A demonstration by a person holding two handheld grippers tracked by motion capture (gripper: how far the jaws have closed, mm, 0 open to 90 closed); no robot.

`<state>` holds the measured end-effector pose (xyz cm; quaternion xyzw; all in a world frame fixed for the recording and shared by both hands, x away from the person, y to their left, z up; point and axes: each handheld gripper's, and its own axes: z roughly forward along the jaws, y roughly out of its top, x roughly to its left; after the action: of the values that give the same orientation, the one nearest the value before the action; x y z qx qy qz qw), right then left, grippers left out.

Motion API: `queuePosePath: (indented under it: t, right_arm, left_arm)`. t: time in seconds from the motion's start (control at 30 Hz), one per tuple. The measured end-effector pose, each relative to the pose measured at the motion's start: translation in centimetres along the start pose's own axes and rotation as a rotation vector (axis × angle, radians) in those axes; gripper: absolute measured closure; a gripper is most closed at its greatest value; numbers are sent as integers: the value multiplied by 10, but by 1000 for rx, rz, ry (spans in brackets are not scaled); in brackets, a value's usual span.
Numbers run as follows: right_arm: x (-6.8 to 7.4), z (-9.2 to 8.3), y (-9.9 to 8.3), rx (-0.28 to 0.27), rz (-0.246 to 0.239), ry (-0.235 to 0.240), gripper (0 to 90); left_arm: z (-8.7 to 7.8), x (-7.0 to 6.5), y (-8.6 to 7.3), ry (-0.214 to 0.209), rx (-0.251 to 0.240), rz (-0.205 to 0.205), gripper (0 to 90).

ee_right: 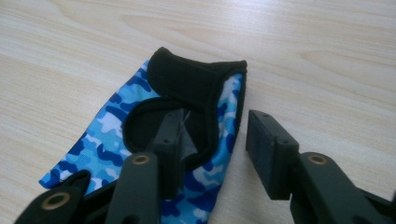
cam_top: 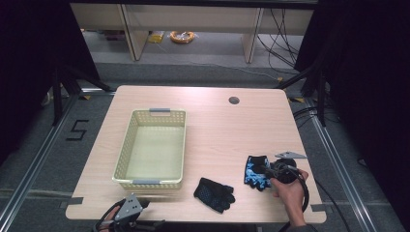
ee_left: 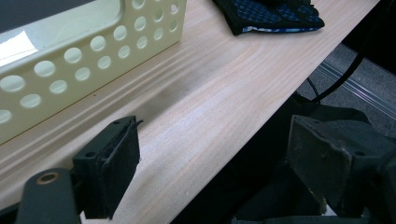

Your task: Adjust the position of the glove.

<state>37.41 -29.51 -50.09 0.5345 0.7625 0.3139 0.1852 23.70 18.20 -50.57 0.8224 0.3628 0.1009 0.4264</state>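
Blue-camouflage glove [cam_top: 255,172] lies flat near the table's [cam_top: 212,130] right front corner, long axis running front to back, black cuff tab pointing away in the right gripper view. Right gripper [ee_right: 212,142], held low in the hand [cam_top: 290,191], straddles its edge with jaws partly open, not yet pinching. Left gripper [ee_left: 210,158] rests open, empty, at the front edge.

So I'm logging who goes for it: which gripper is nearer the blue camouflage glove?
Right. The right gripper straddles the blue camouflage glove's edge; the left gripper waits beyond the basket.
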Motion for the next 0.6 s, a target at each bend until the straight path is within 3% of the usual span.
queuePosePath:
  t: [0.13,0.2,0.23,0.27,0.37,0.4,0.47,0.53,0.6]
  right_arm:
    - [5,0,1,31,57,10,675]
    - [3,2,0,22,9,30,720]
    - [5,1,0,28,37,42,751]
    - [2,3,0,-1,-4,38,781]
    - [2,3,1,-1,15,68,846]
    - [3,2,2,-8,13,69,854]
    - [1,2,2,-17,-13,62,861]
    - [2,1,2,-35,-13,78,862]
    - [3,-3,6,-56,-7,101,864]
  left_arm:
    - [0,0,0,-3,-2,-2,169]
    - [1,-1,0,0,-3,-10,169]
    - [0,0,0,3,5,-4,169]
    - [0,1,0,15,15,13,169]
    - [0,1,1,14,13,12,169]
    - [1,0,0,10,12,-13,169]
    - [2,-1,0,2,5,-25,169]
    - [2,-2,1,-12,-15,-17,169]
    - [2,-2,1,-15,-3,-5,172]
